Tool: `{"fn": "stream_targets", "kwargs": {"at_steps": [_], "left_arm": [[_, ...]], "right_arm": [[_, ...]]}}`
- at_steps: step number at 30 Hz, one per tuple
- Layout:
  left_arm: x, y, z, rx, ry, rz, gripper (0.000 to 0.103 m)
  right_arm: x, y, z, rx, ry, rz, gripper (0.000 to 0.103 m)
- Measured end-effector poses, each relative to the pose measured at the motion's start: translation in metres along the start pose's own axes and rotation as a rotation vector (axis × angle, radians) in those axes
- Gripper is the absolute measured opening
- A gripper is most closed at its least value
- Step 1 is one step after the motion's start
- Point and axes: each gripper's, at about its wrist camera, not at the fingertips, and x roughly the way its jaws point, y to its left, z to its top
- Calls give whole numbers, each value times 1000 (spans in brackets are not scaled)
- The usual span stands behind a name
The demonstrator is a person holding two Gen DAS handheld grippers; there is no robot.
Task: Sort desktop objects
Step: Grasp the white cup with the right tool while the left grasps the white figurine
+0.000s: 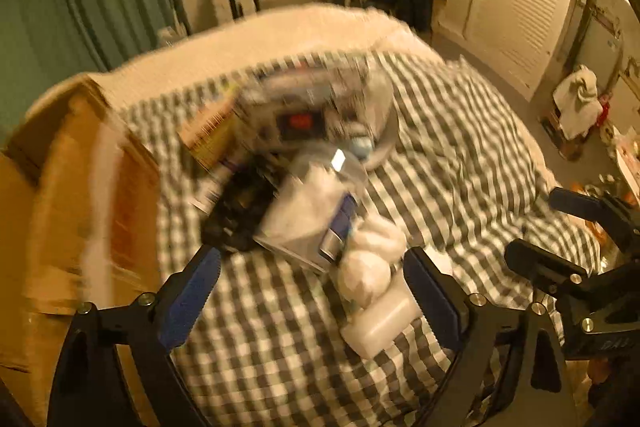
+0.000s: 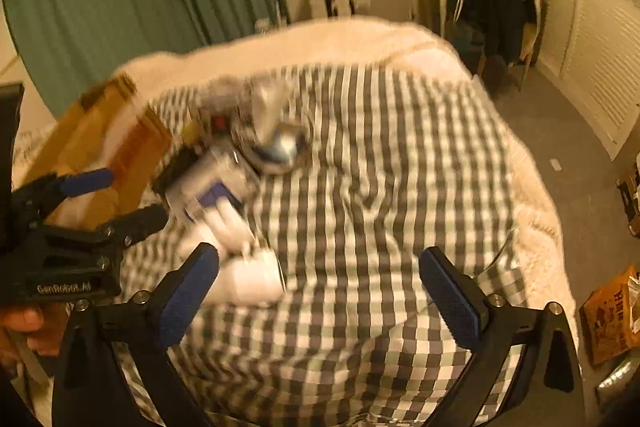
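I find both sets of tongs, left gripper [image 1: 312,291] and right gripper [image 2: 320,287], spread wide and empty above the checked cloth [image 2: 380,167]. The pile [image 1: 304,167] lies beside the cardboard box [image 1: 80,207]. The white bottle [image 1: 384,319] nearest me looks light, rigid and perhaps slippery; I would grip its body crosswise.

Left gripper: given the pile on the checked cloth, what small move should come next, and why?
Probably ease the left gripper down onto the white bottle. Its jaws stand open and empty, and the bottle is the nearest item, lying between them at the pile's edge. The frames are blurred, so slow down first.
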Motion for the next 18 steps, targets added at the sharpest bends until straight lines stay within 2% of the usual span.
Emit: {"fn": "stream_targets", "kwargs": {"at_steps": [4, 8, 10, 13, 15, 16, 18], "left_arm": [[22, -11, -8, 53, 41, -23, 94], [47, -12, -9, 41, 94, -43, 85], [58, -12, -10, 29, 108, -60, 78], [66, -13, -11, 22, 123, -90, 67], [70, -12, -13, 2, 134, -137, 46], [71, -11, -14, -9, 144, -162, 41], [68, -11, -16, 7, 126, -140, 40]], "right_arm": [[16, 5, -5, -47, 54, 59, 97], [32, 12, -10, -104, 107, 54, 96], [38, 12, -12, -101, 127, 86, 95], [43, 12, -14, -116, 146, 80, 95], [48, 13, -17, -114, 159, 94, 95], [51, 15, -18, -120, 172, 111, 95], [54, 21, -20, -145, 181, 115, 95]]}}
